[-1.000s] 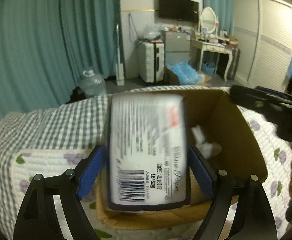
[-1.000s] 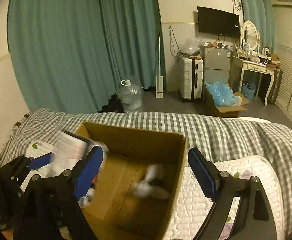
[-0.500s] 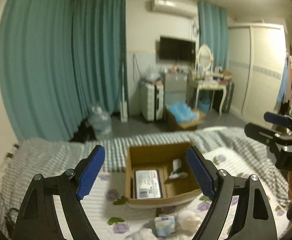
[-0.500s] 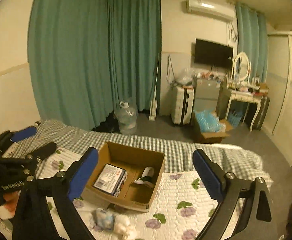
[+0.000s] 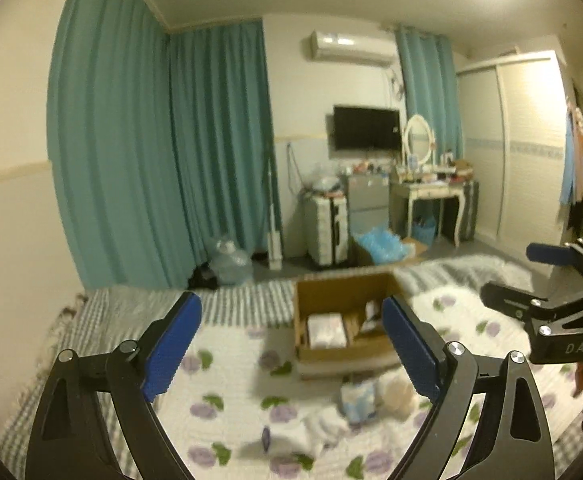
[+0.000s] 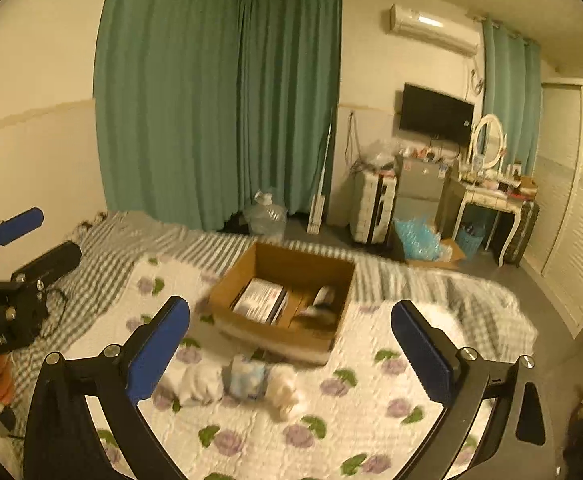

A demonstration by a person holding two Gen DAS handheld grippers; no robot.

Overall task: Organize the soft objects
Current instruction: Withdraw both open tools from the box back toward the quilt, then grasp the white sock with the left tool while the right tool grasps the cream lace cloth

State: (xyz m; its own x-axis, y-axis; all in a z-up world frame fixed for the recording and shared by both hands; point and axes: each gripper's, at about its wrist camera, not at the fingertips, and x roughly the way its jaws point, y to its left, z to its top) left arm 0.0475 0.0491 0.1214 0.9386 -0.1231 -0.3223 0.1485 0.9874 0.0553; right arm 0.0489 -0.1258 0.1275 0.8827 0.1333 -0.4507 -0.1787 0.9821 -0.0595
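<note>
Cardboard box (image 6: 283, 276) beyond blue pack (image 6: 247, 378) on floral quilt (image 6: 331, 432)

bedroom, home | bed w/ quilt (image 6: 371, 420) | curtains (image 6: 219, 100) | dresser+mirror (image 6: 487, 196) | TV (image 6: 435, 114)

The cardboard box (image 6: 287, 300) on the bed is plain brown, matt corrugated board, and the flat pack (image 6: 260, 300) lying in it has a glossy printed plastic wrap. Under it the quilt (image 6: 331, 420) is soft stitched cloth with a puckered, floral-printed surface, over a woven checked blanket (image 6: 151, 236). Each gripper, left (image 5: 291, 346) and right (image 6: 290, 354), is matt black plastic with shiny metal screw heads and ribbed blue pads (image 6: 159, 344); the curtains (image 6: 219, 100) are dull, heavy teal cloth.
</note>
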